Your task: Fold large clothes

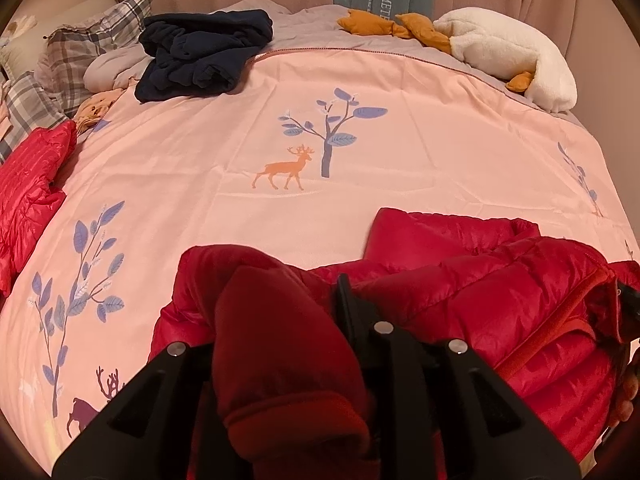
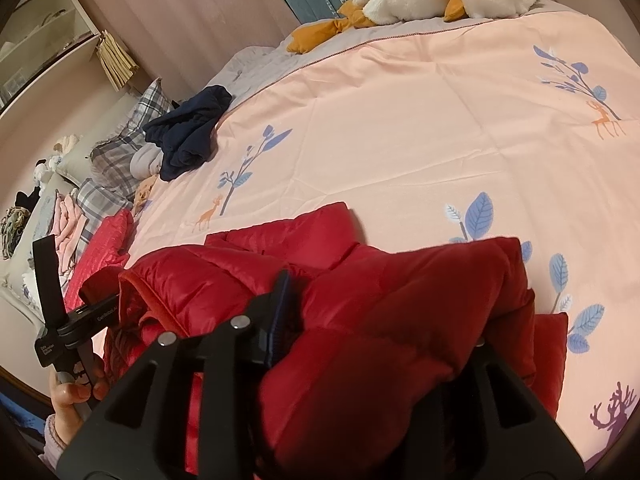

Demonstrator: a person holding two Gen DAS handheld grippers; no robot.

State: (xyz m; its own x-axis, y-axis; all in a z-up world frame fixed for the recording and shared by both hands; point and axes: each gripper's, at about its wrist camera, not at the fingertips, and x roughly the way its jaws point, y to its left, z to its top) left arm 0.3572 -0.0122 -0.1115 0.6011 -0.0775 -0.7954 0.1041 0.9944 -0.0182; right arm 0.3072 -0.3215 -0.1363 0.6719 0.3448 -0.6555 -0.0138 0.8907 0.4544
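Note:
A red down jacket [image 1: 460, 292] lies bunched at the near edge of the pink bed cover [image 1: 224, 148]. My left gripper [image 1: 292, 292] is shut on a red sleeve with a knit cuff [image 1: 288, 380]; the cloth bulges up between the jaws and hides the left finger. In the right wrist view, my right gripper [image 2: 380, 304] grips a thick fold of the same jacket [image 2: 380, 320], which drapes over its right finger. The blue-padded left finger [image 2: 282, 308] shows. The left gripper [image 2: 52, 320] appears at the jacket's left end, held by a hand [image 2: 76, 396].
A second red jacket [image 1: 28, 188] lies at the bed's left edge. A navy garment [image 1: 204, 56] sits crumpled at the far left beside plaid pillows [image 1: 80, 52]. A white plush goose [image 1: 508, 52] lies at the far right. Curtains and shelves stand behind.

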